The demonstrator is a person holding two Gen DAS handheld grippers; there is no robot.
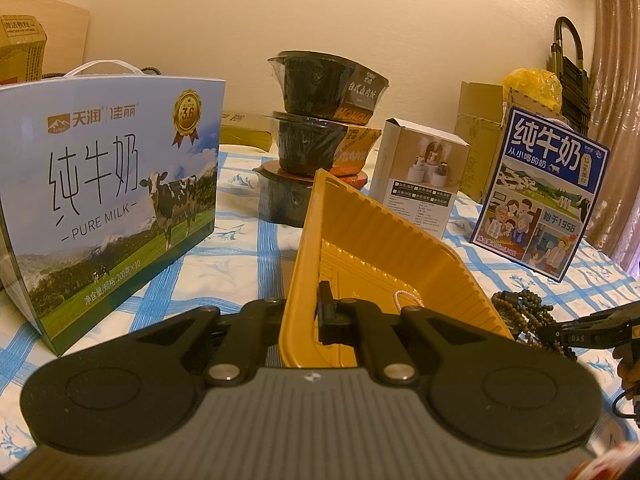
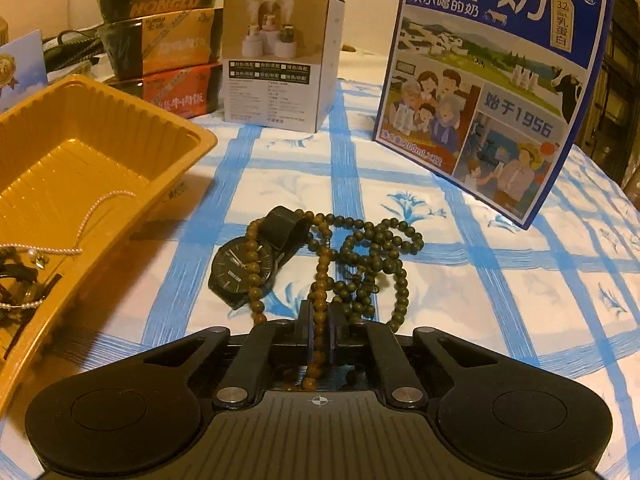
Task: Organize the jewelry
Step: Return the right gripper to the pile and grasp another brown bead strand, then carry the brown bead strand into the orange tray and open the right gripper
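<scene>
1. My right hand-held gripper (image 2: 320,334) is pinching one strand of the long string of dark brown-green wooden beads (image 2: 362,258); the strand runs straight away from me between the pressed-together pads, its long axis in line with the fingers.
2. Beyond the tips the beads lie in tangled loops on the blue-checked white cloth (image 2: 500,264) that covers the worktop.
3. A round black-dialled wristwatch with a black strap (image 2: 244,268) lies just left of the loops, one bead strand draped over its face.
4. My left hand-held gripper (image 1: 306,312) is clamped on the near rim of the ribbed yellow plastic tray (image 1: 372,236), tilted, its long axis pointing away from me.
5. A thin pearl chain (image 2: 90,214) lies inside the tray.
</scene>
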